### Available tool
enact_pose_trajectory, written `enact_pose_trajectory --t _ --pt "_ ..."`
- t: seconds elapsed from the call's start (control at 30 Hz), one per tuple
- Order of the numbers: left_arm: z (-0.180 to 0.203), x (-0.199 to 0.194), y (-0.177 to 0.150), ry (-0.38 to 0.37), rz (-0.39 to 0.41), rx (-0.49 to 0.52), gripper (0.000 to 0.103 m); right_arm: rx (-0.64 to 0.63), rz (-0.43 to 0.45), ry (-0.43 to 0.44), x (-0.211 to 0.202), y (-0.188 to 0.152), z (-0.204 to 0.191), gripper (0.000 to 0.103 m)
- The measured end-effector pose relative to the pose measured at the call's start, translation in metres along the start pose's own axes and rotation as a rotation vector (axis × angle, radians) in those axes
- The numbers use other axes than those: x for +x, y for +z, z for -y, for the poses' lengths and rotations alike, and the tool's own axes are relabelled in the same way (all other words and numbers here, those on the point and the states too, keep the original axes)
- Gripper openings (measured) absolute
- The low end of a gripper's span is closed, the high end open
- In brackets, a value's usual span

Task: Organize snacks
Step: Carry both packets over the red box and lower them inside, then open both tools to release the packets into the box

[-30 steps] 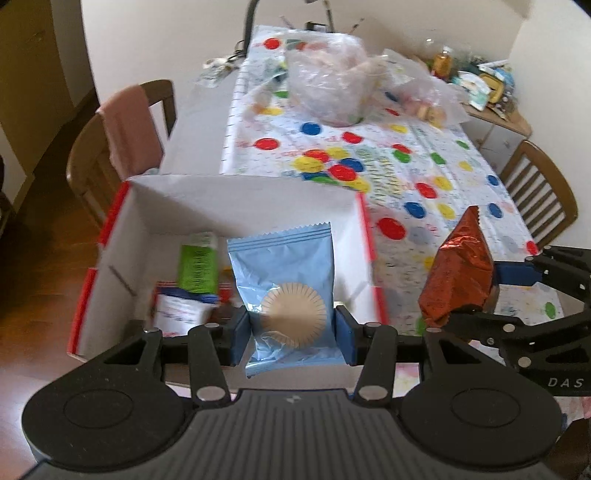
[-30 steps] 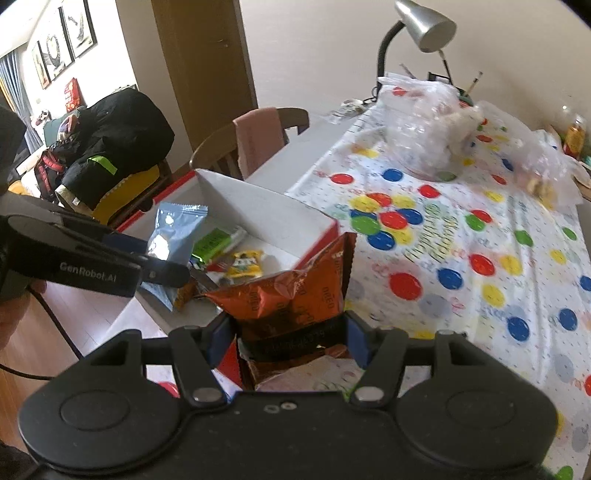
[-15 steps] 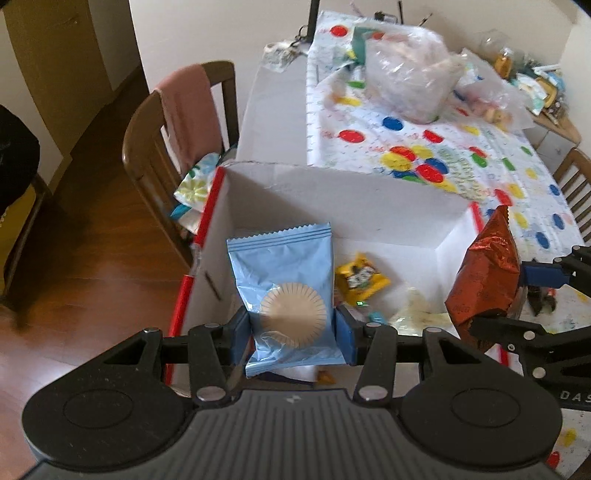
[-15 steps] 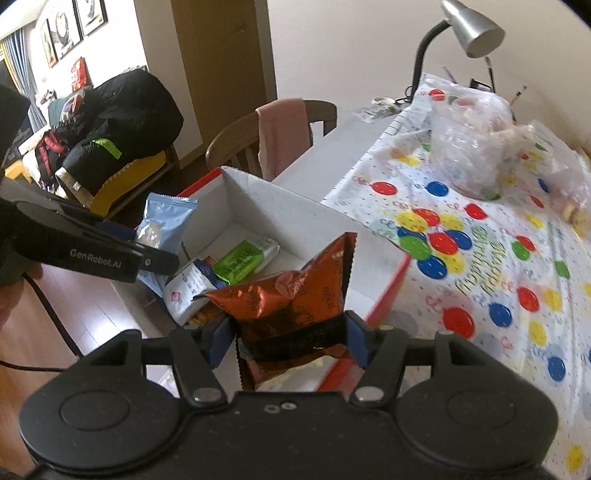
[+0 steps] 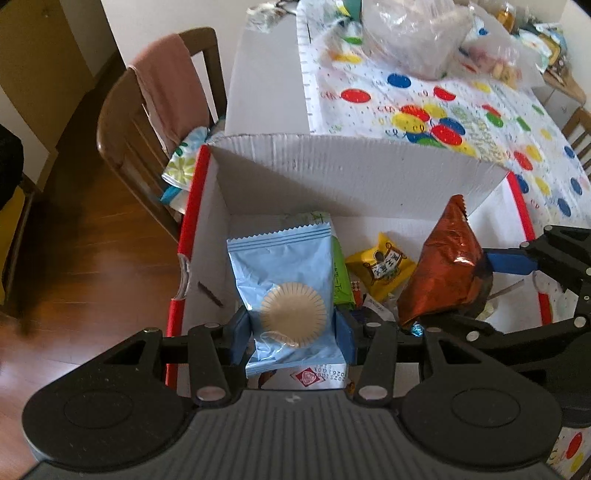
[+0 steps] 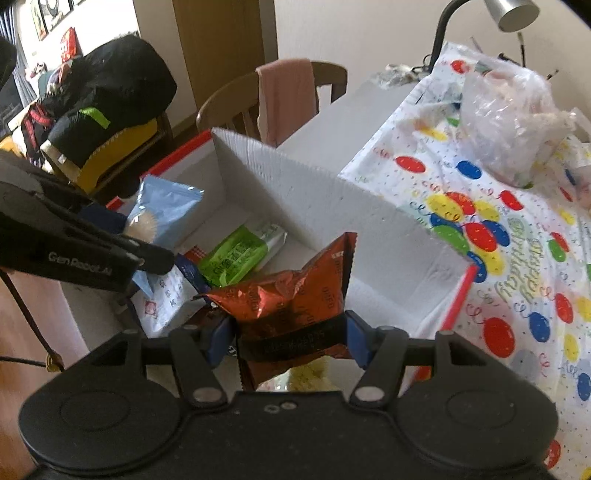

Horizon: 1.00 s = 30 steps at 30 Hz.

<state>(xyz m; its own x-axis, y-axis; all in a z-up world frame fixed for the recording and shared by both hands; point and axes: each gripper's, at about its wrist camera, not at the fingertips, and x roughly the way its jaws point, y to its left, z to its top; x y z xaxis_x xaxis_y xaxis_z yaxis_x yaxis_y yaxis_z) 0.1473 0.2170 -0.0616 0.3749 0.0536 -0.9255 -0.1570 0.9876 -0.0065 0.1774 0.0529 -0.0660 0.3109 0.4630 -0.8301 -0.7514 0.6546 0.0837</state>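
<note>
My left gripper is shut on a light blue cookie packet and holds it upright over the left part of the white cardboard box. My right gripper is shut on an orange-red foil snack bag, held over the box's right part; the bag also shows in the left wrist view. Inside the box lie a green packet, a yellow packet and a white packet. The blue packet also shows in the right wrist view.
The box stands at the edge of a table with a balloon-print cloth. Clear plastic bags and a desk lamp stand farther back. A wooden chair with a pink cloth is left of the box.
Both grippers have moved forward and lower over the box with their packets still held. The box interior now fills more of both views.
</note>
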Motion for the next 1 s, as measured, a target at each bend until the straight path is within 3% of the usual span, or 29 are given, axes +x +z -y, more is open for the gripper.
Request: enact_pose_trajectory --t 0.53,1.0 --pt "-0.003 0.026 0.003 0.001 -0.064 -0.004 0.048 -0.051 -0.065 -0.034 0.028 0.003 -0.012 0.065" --pt "0.002 0.014 -0.002 0.011 -0.027 0.009 0.052 -0.006 -0.037 -0.01 0.019 0.001 -0.007 0.074"
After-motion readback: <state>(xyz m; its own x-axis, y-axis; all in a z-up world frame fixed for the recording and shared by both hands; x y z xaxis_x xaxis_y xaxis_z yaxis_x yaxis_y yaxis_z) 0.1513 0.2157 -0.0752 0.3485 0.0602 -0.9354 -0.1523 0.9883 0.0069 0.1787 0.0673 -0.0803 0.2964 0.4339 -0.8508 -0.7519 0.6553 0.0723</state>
